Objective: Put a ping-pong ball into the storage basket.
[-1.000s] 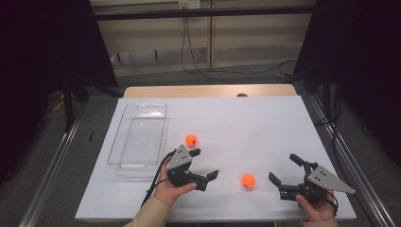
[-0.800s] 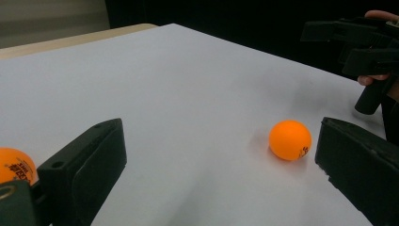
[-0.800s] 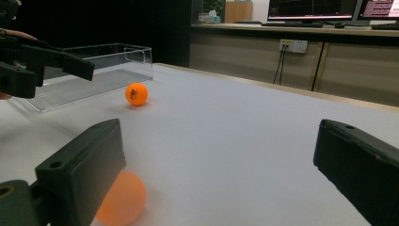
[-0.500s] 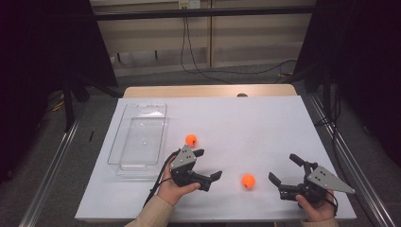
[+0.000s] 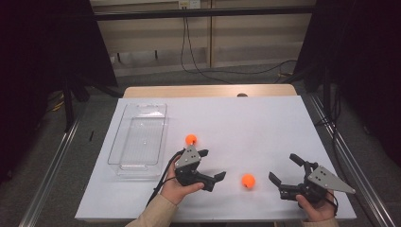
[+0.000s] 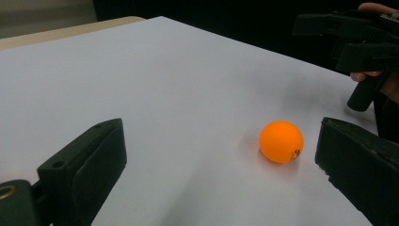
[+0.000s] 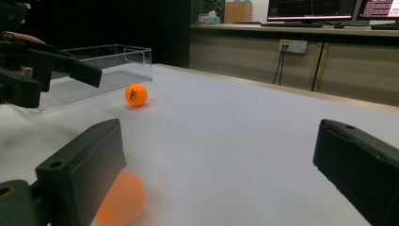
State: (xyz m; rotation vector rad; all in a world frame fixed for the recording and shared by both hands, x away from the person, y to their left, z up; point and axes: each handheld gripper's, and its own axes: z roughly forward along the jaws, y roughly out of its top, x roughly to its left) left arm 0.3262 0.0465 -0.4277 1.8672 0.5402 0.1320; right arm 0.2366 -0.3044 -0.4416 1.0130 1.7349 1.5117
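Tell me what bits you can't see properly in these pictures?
- Near orange ball, right gripper view: partly hidden behind that gripper's own jaw and cut by the bottom edge.
- Black print on that ball, left gripper view: too small to read.
- Mark on the far orange ball, right gripper view: too small and blurred.
- Clear tray, right gripper view: its near end is hidden by the left gripper.

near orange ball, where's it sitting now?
In the high view the near orange ball rests on the white table, between the left gripper and the right gripper, touching neither.
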